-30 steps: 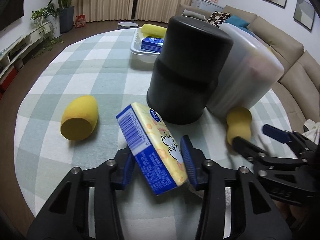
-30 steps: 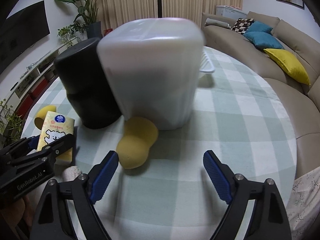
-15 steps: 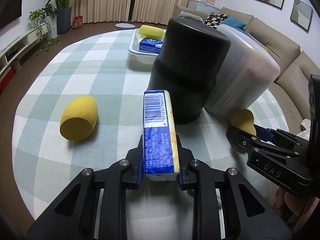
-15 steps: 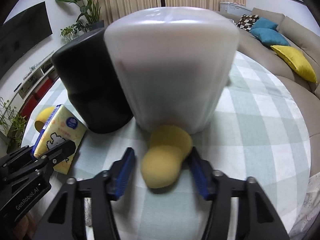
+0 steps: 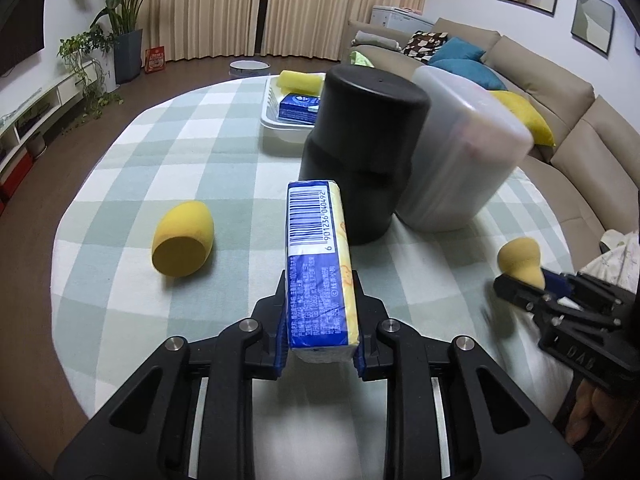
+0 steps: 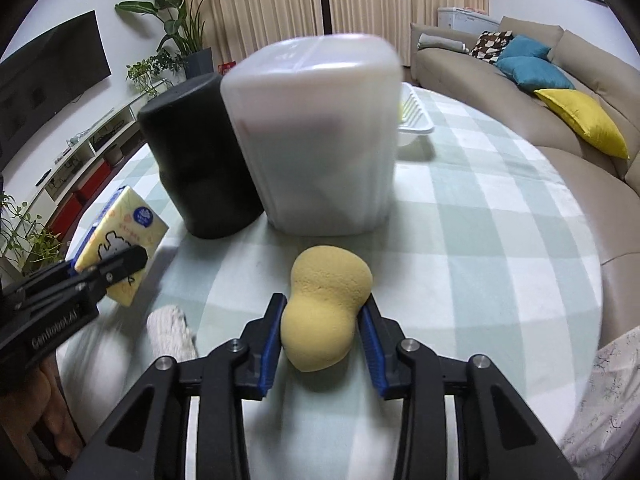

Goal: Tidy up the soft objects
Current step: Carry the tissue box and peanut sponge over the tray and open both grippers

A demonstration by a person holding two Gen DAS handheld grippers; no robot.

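Living-room sofa and curtains ring a round worktop (image 5: 120,184) under a checked cloth. From the left wrist, the left hand-held gripper (image 5: 320,326) is clamped on a tissue pack (image 5: 318,264) by its broad faces, raised edge-up before a black canister (image 5: 360,152); light and compressible, it should tolerate a firm squeeze mid-body. An egg-shaped sponge (image 5: 182,240) lies loose, a white tray (image 5: 276,120) beyond.

From the right wrist, the right hand-held gripper (image 6: 322,334) pinches a gourd-shaped sponge (image 6: 326,308) near its waist, close above the cloth. Springy, featherlight; that narrow waist looks the surest hold.
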